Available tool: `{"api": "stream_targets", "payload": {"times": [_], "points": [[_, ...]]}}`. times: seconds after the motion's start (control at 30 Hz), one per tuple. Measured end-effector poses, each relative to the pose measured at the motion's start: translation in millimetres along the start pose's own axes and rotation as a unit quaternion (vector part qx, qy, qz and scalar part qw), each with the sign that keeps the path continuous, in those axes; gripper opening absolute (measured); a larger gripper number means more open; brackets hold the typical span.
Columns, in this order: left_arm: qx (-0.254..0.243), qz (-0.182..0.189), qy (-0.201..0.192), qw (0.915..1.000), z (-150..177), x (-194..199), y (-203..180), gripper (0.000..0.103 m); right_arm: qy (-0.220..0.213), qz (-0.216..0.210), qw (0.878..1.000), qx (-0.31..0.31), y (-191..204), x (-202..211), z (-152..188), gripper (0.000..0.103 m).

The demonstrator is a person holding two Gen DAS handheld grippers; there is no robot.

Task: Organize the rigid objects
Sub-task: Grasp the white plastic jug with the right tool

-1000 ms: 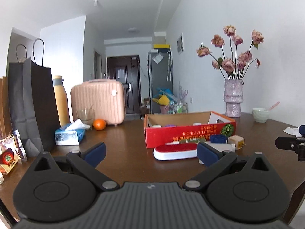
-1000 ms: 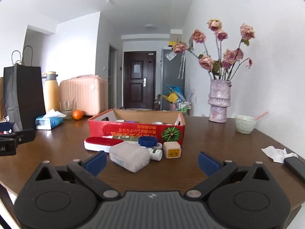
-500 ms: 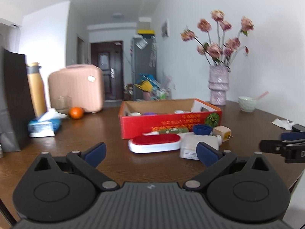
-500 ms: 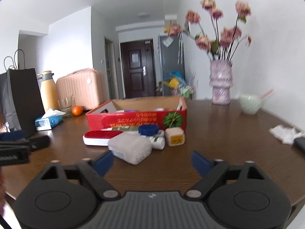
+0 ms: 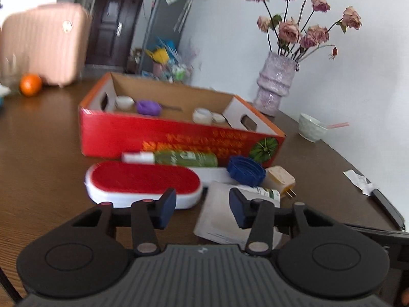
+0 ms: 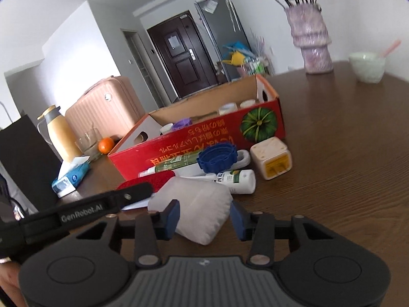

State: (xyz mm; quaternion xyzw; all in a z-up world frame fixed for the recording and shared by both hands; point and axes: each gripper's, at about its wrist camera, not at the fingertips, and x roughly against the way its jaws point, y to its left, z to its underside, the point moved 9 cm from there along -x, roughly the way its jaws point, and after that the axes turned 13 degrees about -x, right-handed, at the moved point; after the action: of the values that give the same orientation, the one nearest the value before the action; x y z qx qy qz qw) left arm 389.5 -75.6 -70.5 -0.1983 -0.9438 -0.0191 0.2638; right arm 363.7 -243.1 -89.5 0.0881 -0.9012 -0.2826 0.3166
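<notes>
Your red box point(image 5: 163, 138) holds white jars point(image 5: 202, 115) and a purple lid point(image 5: 147, 107). Left gripper point(image 5: 202, 206) and right gripper point(image 6: 203, 216): jaws apart, nothing clamped, white pouch point(image 6: 196, 206) between the right's.

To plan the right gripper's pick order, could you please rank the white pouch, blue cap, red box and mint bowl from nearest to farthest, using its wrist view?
1. White pouch, at the right gripper.
2. Blue cap, ahead.
3. Red box, behind it.
4. Mint bowl, far right.
</notes>
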Motion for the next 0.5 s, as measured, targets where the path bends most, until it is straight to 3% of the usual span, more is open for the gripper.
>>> {"api": "stream_targets", "payload": {"times": [0.13,0.33,0.5], "points": [[0.023,0.054,0.004,0.9983,5,-9,-3,0.026,0.016,-0.019,1.000,0.001,3,-9,3,0.032],[0.027,0.062,0.014,0.9976,11,4,-10,0.023,0.006,-0.009,1.000,0.025,6,-1,2,0.025],[0.038,0.061,0.018,0.9973,25,44,-22,0.023,0.040,-0.025,0.998,0.040,8,26,18,0.019]]}}
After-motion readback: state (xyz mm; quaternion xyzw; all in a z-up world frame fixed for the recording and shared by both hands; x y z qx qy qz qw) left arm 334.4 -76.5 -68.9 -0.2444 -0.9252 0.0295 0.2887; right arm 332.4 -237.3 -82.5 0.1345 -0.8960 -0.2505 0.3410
